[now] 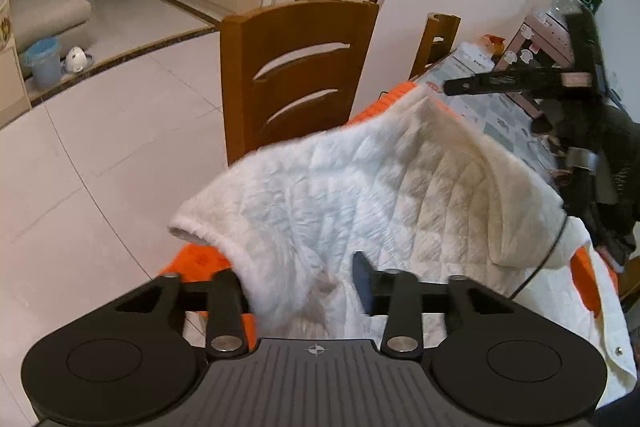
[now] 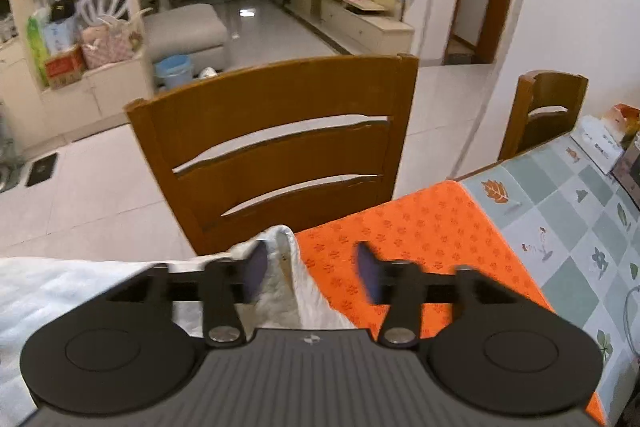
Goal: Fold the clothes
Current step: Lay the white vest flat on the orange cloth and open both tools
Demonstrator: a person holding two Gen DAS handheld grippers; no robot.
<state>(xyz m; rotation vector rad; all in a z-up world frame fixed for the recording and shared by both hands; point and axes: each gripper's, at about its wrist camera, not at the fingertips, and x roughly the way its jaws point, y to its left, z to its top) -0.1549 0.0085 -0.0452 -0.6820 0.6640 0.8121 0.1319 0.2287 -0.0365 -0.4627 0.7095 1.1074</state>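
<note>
My left tool (image 1: 304, 279) released, white jacket (image 1: 360, 187) bunched right under it. My right tool (image 2: 310, 275) released too, over jacket's edge on orange mat (image 2: 420, 227). Left nearer.

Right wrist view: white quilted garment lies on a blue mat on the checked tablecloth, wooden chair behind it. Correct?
Not quite: the mat is orange, not blue, as the right wrist view shows. The white quilted garment does lie on it, on the checked tablecloth, with the wooden chair behind.

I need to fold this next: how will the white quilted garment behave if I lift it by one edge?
The white quilted garment will likely be floppy: it already drapes in soft creases over the orange mat. Its padded quilting suggests bulky, springy folds. It probably won't slip on the textured mat.
</note>
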